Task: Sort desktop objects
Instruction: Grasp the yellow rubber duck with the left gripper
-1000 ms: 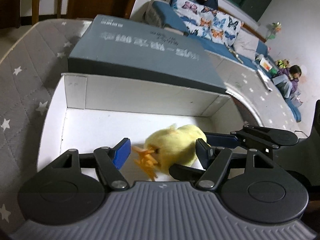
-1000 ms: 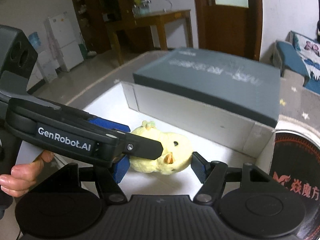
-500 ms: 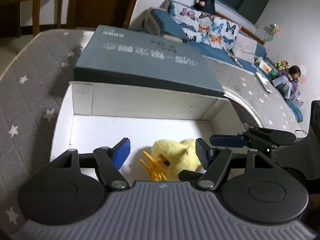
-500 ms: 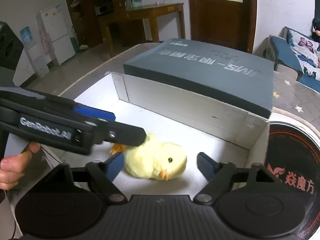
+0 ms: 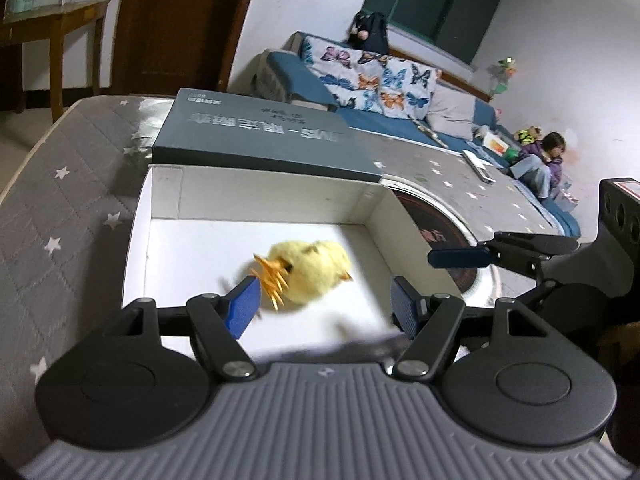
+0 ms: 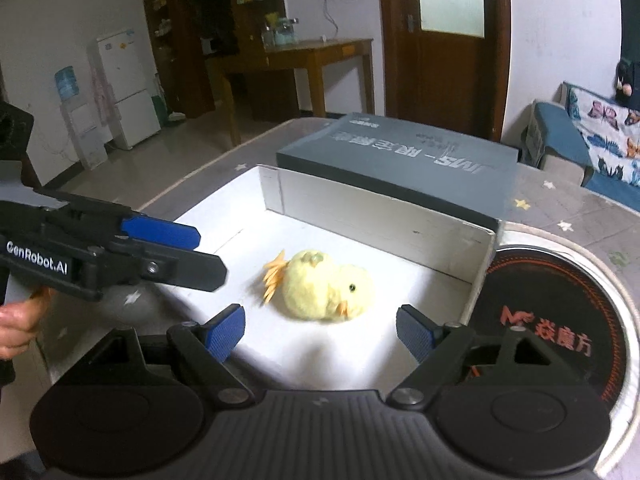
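Right gripper (image 6: 320, 330): black two-finger tool with blue ribbed pads; jaws have just been opening and now stand wide apart, holding nothing. Pads clear of the toy on both sides.
Left gripper (image 5: 322, 304): same make; jaws parted to a middling gap, nothing clamped. Its left pad (image 5: 242, 306) sits just beside the toy's orange feet; contact cannot be confirmed, as the picture is blurred there.
Fluffy yellow chick toy (image 6: 326, 290): lying on its side on the floor of the shallow white cardboard box (image 6: 376, 220), near the middle, beak toward the box's right wall, orange feet toward the left. It lies just ahead of the right gripper's fingertips, in line with the gap between them.
Grey-blue flat carton with printed lettering (image 6: 404, 164): resting along the box's far wall.
Box position: on a grey star-patterned quilted mat (image 5: 60, 200).
Round black disc with red lettering (image 6: 556, 320): just beside the box's right wall.
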`<state>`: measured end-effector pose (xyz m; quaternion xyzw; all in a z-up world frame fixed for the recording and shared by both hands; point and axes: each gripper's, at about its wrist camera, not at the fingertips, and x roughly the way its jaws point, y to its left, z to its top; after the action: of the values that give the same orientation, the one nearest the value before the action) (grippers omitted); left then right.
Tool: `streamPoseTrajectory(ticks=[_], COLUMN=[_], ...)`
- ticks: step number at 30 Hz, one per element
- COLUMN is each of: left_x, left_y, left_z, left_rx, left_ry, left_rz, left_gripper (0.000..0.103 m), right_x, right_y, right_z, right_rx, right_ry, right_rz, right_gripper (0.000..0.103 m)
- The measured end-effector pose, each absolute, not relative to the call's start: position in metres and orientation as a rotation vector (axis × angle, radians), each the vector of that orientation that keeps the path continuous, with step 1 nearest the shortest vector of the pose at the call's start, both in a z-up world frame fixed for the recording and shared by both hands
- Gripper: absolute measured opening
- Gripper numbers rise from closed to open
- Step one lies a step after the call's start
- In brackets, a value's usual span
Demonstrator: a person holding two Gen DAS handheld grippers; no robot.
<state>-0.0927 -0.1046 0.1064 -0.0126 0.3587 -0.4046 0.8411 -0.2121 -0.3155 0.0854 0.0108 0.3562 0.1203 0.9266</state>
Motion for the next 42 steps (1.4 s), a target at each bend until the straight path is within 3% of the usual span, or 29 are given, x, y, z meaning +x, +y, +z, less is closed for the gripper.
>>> streamPoseTrajectory(ticks=[11,21,31,42], left_x=[-0.136,-0.137,-0.141,-0.140], left_y=[-0.097,-0.130,-0.141,-0.144], left_z=[0.094,0.067,0.045,0.043], left_rx=[0.025,0.108,0.135,0.094], left_ry=[0.782,0.864,0.938,0.958], left_rz=[-0.953,-1.007,-1.035,-1.100], left_gripper=[0.074,0.074,0.073,0.051], right_x=[-0.296,-0.326,-0.322,-0.321], right_y=[-0.310,-0.297,-0.291,-0.289], right_z=[0.103,0.076,0.048,0.038], right_rx=[-0.054,-0.051,-0.069,-0.091], right_ry=[0.724,0.840,0.894,0.907], right_rz=[0.298,0.342,0.337,0.312], right_gripper=[0.084,0.070,0.064,0.050])
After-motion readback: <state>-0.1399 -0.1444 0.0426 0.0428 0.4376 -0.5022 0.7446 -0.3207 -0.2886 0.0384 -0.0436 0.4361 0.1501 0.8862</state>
